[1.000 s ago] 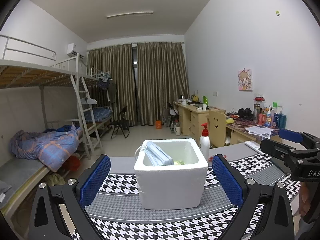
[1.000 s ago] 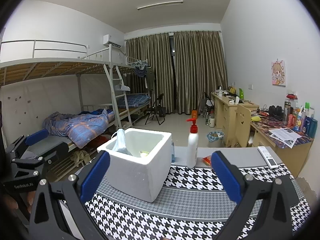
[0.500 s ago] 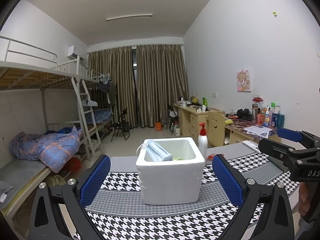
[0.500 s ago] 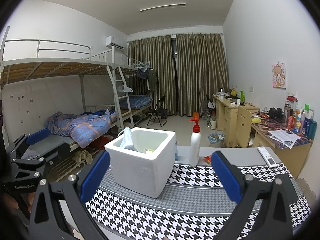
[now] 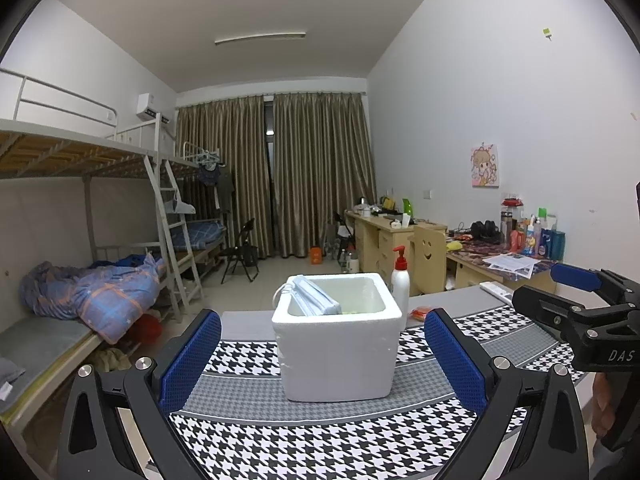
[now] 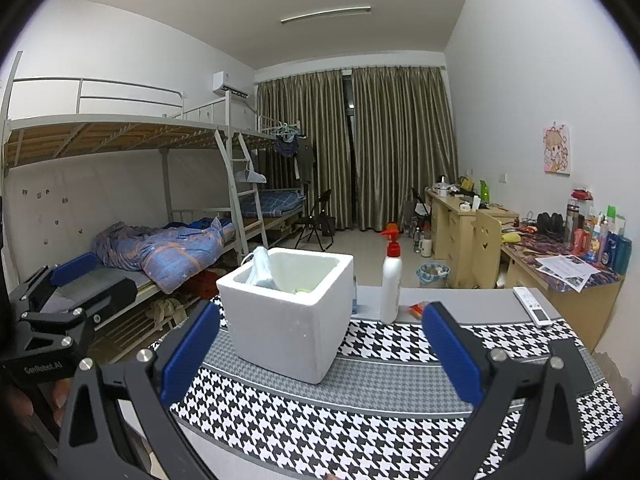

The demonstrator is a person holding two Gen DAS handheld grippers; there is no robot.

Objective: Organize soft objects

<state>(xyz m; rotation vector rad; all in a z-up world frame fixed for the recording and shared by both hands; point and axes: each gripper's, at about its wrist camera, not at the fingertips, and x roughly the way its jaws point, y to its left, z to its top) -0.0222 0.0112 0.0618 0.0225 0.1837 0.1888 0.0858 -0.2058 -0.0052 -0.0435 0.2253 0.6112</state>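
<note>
**Both grippers wide, nothing held; box on table**

Foam box [image 5: 338, 354] sits on the houndstooth table [image 5: 320, 448]. Blue face masks [image 5: 314, 300] lean inside its left wall; yellow-green item under them is mostly hidden, unidentifiable. Left gripper [image 5: 322, 354] and right gripper [image 6: 320, 350] both spread wide, empty. Only the right view shows the remote [image 6: 531, 306] fully; pump bottle [image 6: 391, 280] stands just right of box.

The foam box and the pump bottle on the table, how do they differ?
The foam box is squat, square and open-topped, while the pump bottle is tall, slim and capped with a red pump. The box holds blue face masks leaning against its left wall; what the bottle holds cannot be seen. The box sits on the houndstooth mat; the bottle stands behind it on plain grey table. Both are white and upright.
</note>
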